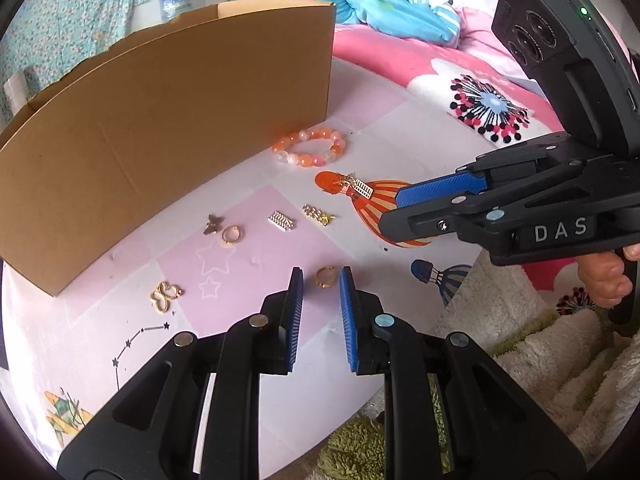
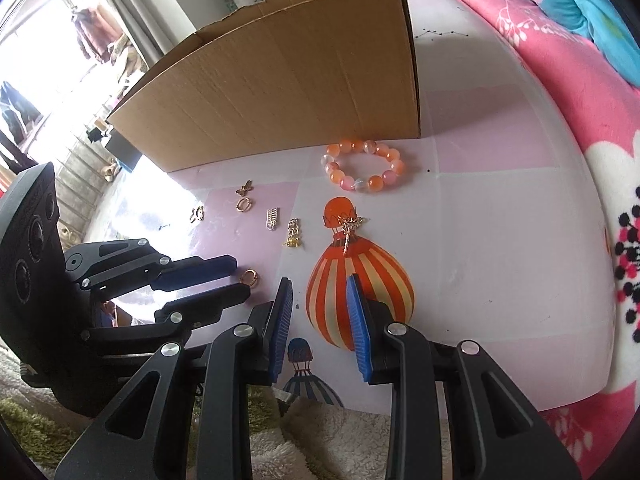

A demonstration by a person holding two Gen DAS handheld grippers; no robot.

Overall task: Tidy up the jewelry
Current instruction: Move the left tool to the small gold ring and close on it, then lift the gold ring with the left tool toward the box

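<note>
Small jewelry lies on a pink mat (image 1: 248, 344) in front of a cardboard box (image 1: 160, 120). An orange bead bracelet (image 1: 309, 147) sits by the box corner; it also shows in the right wrist view (image 2: 363, 165). A gold ring (image 1: 325, 277) lies just ahead of my open left gripper (image 1: 320, 280), between the fingertips. Further off lie a second gold ring (image 1: 231, 235), a butterfly charm (image 1: 212, 224), a silver clip (image 1: 281, 222), a gold chain piece (image 1: 318, 215), a gold pendant (image 1: 354, 185) and a gold clover piece (image 1: 165, 297). My right gripper (image 2: 320, 286) is open and empty above the balloon print, the pendant (image 2: 349, 227) ahead of it.
The box (image 2: 280, 80) stands open-topped along the mat's far side. A pink and blue quilt (image 1: 400, 20) lies to the right. A fluffy cream and green rug (image 1: 520, 340) borders the mat's near edge. The left gripper shows in the right wrist view (image 2: 240, 276).
</note>
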